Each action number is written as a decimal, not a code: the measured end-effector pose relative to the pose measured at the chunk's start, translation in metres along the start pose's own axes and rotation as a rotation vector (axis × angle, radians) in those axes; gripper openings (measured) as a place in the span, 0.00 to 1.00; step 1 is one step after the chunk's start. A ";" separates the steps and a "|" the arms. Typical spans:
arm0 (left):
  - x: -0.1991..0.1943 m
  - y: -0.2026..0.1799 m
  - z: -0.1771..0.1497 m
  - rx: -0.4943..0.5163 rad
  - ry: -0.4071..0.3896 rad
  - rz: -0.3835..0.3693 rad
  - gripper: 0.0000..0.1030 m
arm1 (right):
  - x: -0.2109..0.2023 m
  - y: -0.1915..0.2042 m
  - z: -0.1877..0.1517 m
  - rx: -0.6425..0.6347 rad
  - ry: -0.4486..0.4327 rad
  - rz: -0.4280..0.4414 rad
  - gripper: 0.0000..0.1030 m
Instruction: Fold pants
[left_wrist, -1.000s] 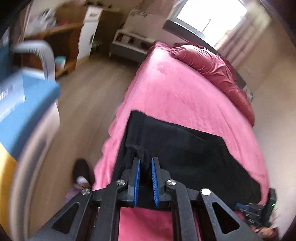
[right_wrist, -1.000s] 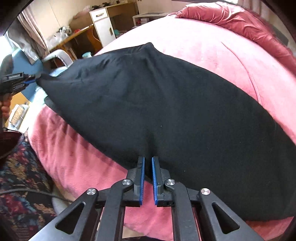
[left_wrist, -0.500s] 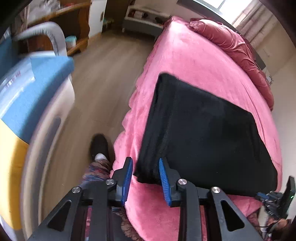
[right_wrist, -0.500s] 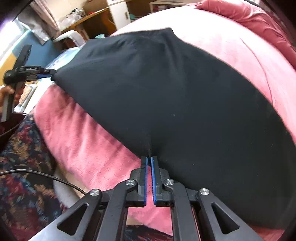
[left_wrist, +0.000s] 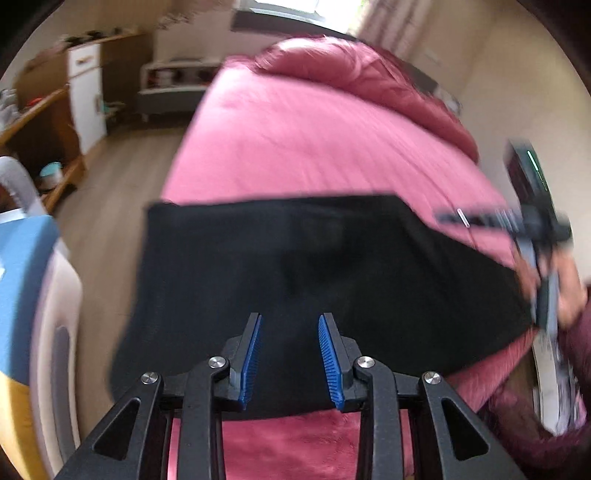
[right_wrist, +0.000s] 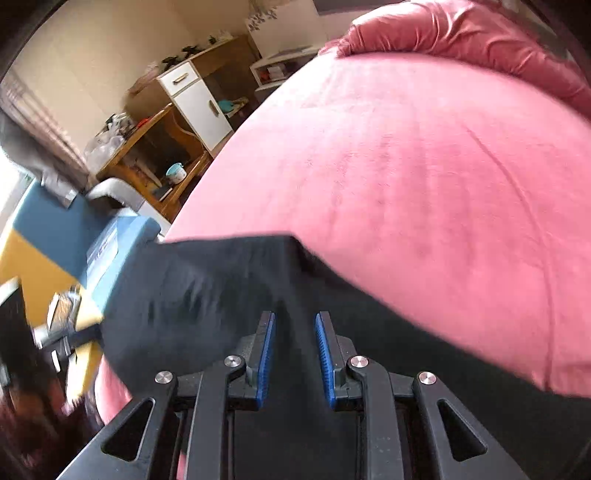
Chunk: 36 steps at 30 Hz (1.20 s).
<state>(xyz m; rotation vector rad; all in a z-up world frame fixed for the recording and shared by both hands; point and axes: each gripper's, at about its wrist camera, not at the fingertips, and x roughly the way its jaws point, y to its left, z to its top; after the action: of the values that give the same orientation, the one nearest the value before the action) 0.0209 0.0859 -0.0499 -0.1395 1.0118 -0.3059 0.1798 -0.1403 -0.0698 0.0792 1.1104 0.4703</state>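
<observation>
The black pants (left_wrist: 295, 266) lie folded flat on the pink bed (left_wrist: 314, 140), near its front edge. My left gripper (left_wrist: 290, 325) is open and empty, just above the pants' near edge. In the right wrist view the pants (right_wrist: 207, 295) stretch across the lower frame. My right gripper (right_wrist: 293, 325) is open and empty above them. The right gripper also shows at the right of the left wrist view (left_wrist: 532, 225), held in a hand. The views are blurred by motion.
A dark red duvet (left_wrist: 369, 74) is bunched at the bed's head. A blue and yellow box (left_wrist: 22, 266) stands left of the bed. Wooden shelves and a white cabinet (right_wrist: 195, 103) line the far wall across a wood floor (left_wrist: 110, 173).
Both grippers have let go of the pants and opened. The left opened half a second ago, the right just now. Both have pulled back and swung over the pants.
</observation>
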 end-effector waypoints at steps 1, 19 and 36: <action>0.006 0.000 -0.003 0.005 0.019 0.004 0.30 | 0.009 -0.001 0.008 0.009 0.009 -0.008 0.23; -0.007 0.031 0.001 -0.043 0.054 0.035 0.26 | 0.068 -0.002 0.036 0.009 0.024 -0.087 0.30; 0.036 0.026 0.038 -0.096 -0.030 0.126 0.30 | 0.018 -0.022 -0.051 0.090 -0.018 -0.177 0.33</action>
<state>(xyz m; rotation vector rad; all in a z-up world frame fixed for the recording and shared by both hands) 0.0759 0.0979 -0.0659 -0.1664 1.0009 -0.1401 0.1483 -0.1613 -0.1141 0.0631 1.1101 0.2606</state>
